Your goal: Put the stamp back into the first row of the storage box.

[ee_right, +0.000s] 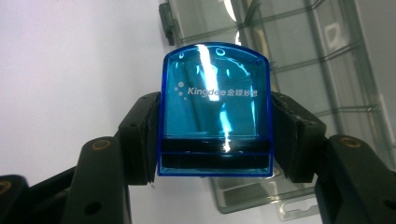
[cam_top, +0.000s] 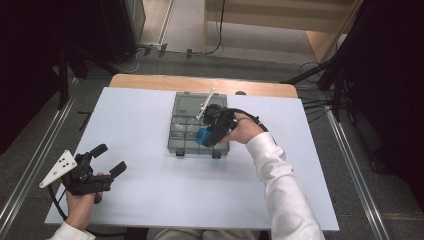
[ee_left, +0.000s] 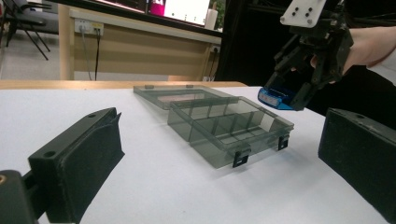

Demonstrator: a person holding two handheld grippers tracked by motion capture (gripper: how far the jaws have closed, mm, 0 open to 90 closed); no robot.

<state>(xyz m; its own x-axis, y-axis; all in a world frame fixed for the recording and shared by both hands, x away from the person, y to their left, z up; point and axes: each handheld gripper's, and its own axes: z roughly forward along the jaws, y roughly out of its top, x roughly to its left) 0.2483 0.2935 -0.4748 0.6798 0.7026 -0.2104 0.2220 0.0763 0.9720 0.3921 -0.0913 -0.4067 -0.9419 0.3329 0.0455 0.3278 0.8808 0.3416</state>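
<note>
At the left, the left tool rests low on the white bench near the front edge, released, its flat black rubber-faced jaws spread wide with nothing between them. Toward the middle lies the smoky transparent organizer box, lid folded back flat, its thin partitions dividing it into compartments that look bare; two dark latches sit on its front edge. To the right, the right tool hovers over the box's front right part, clenched on a glossy blue plastic case, translucent, round-cornered, with white lettering. Judging from this, the pick-up is done; lowering the case into a compartment and letting go remain.
</note>
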